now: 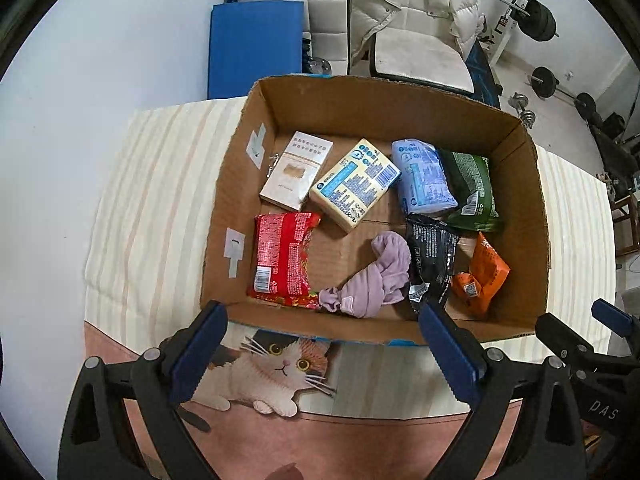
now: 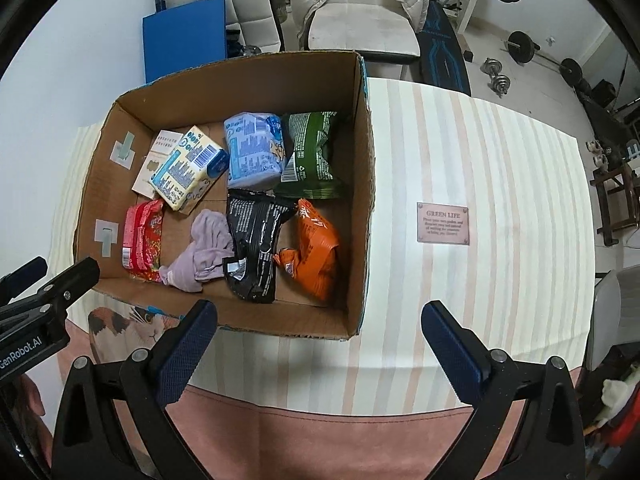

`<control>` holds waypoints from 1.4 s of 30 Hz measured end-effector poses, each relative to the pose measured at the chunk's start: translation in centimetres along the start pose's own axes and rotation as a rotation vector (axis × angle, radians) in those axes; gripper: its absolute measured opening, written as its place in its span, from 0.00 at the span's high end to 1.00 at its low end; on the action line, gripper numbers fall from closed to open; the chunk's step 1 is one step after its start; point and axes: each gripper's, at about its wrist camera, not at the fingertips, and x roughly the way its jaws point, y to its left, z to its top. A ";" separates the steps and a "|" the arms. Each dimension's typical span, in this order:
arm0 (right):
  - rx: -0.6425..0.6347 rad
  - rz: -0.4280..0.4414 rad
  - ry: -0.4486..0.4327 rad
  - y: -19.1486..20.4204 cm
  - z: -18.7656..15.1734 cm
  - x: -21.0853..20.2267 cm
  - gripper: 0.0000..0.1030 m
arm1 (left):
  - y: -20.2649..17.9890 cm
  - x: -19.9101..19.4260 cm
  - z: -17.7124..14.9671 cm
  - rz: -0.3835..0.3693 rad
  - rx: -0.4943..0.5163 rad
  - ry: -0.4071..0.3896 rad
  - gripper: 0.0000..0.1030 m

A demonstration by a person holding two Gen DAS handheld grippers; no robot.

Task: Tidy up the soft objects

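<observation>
Left gripper (image 1: 322, 354): jaws spread wide, nothing between them; held over the near wall of the box, at 6 o'clock in its own view.
Right gripper (image 2: 320, 344): jaws spread wide, holding nothing; over the box's near right corner and the tablecloth (image 2: 480, 152).
Cardboard box (image 1: 532, 240): open-topped, on the striped cloth, holding all the items.
Purple cloth (image 1: 376, 280): bunched, long axis running 8 to 2 o'clock in the left view, near wall, between red and black packs.
Red packet (image 1: 282, 256): long axis 12 to 6 o'clock, along the left wall.
Black pouch (image 1: 434, 256): touching the cloth, long axis roughly 12 to 6.
Orange packet (image 1: 482, 272): at the box's 4 o'clock corner.
Far row, left to right: white box (image 1: 296, 170), yellow tissue pack (image 1: 354, 184), blue pack (image 1: 424, 176), green pouch (image 1: 474, 188).
</observation>
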 end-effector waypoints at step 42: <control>-0.006 -0.014 -0.500 -2.0 -15.4 -30.2 0.00 | -2.2 -26.9 -12.9 -0.035 0.047 -0.424 0.05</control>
